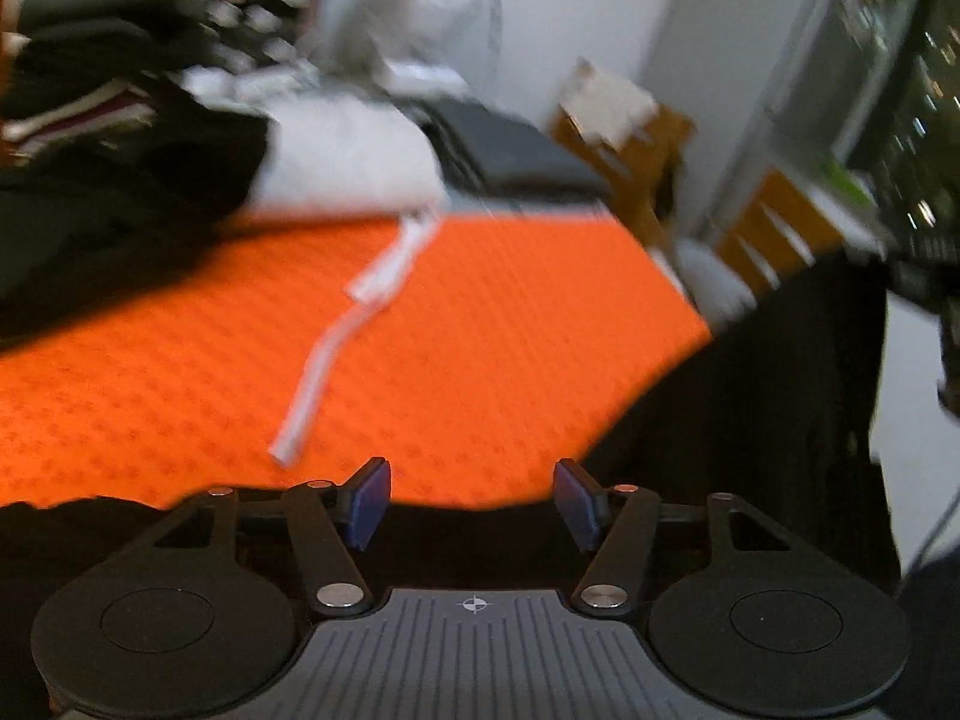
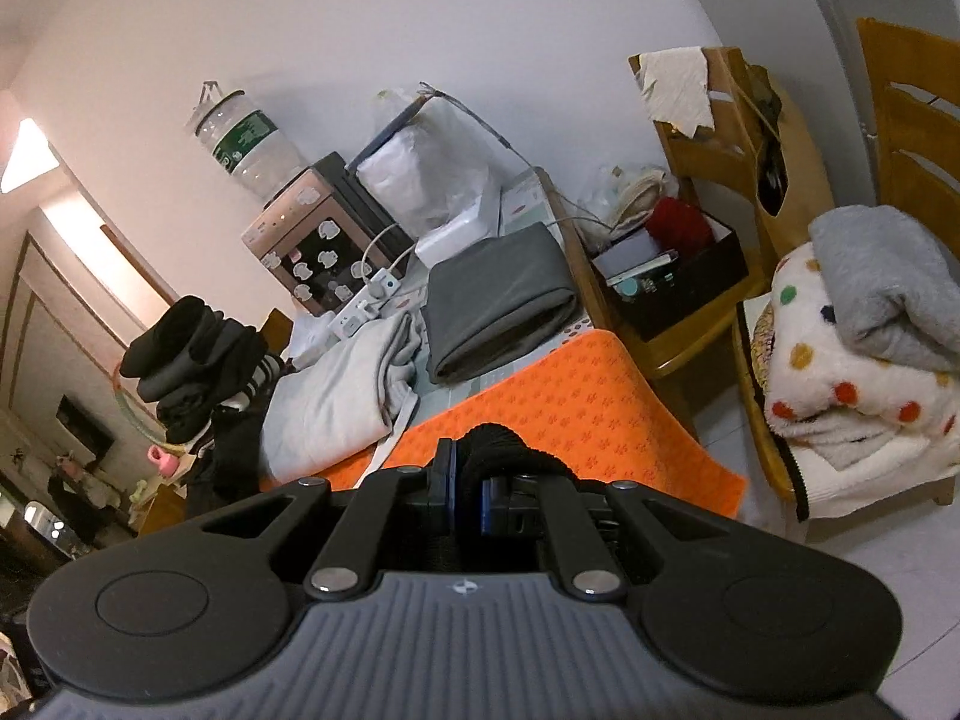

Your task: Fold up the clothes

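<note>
two chairs [image 2: 708, 192] crowd the orange mat [image 2: 576, 396].

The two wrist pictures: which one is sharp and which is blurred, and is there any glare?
Left wrist view: motion blur smears the orange mat and the room behind, while the left gripper itself stays sharp. Right wrist view: sharp throughout, with fisheye bending at the edges and a bright glare from a lamp at the far left.

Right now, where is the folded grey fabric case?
In the right wrist view, the grey fabric case lies mid-frame on the table, just beyond the orange mat, right of the crumpled light grey garment.
</note>
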Demonstrator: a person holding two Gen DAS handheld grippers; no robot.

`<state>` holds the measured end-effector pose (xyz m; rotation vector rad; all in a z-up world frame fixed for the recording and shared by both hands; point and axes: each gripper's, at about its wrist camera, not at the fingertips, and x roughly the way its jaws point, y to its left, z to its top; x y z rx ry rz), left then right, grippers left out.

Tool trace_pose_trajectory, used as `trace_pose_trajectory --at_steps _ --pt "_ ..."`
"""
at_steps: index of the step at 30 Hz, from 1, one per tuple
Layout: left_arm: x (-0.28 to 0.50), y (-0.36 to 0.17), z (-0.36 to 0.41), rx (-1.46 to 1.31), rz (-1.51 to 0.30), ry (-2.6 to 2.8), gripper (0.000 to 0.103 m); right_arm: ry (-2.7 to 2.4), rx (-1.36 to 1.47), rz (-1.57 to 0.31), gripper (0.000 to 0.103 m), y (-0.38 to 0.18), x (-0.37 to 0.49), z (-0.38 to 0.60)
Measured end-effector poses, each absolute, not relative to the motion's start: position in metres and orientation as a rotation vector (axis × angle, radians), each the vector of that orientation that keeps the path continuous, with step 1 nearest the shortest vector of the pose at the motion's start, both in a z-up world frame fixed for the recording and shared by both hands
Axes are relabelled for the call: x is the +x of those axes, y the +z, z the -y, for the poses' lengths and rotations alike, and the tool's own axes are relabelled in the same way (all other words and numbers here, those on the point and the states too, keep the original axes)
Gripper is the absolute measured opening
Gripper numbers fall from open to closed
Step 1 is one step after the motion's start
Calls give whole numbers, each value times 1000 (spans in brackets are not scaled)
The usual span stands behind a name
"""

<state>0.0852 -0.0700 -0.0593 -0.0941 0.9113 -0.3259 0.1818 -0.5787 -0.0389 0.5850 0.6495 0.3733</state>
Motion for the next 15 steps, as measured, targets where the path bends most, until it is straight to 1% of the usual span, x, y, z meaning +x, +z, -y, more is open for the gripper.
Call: trace_pose_trajectory --at_steps 10,13,14,15 --pt "97 -88 97 72 -1011 -458 63 362 595 -645 8 -36 174 577" --pt "100 -101 105 137 -1046 -488 61 350 593 -634 8 -33 168 575" --pt "97 -103 106 161 -1036 -494 49 345 591 -628 8 -32 165 573" --pt "94 -103 108 182 -1021 -499 28 340 587 -623 8 -31 163 572"
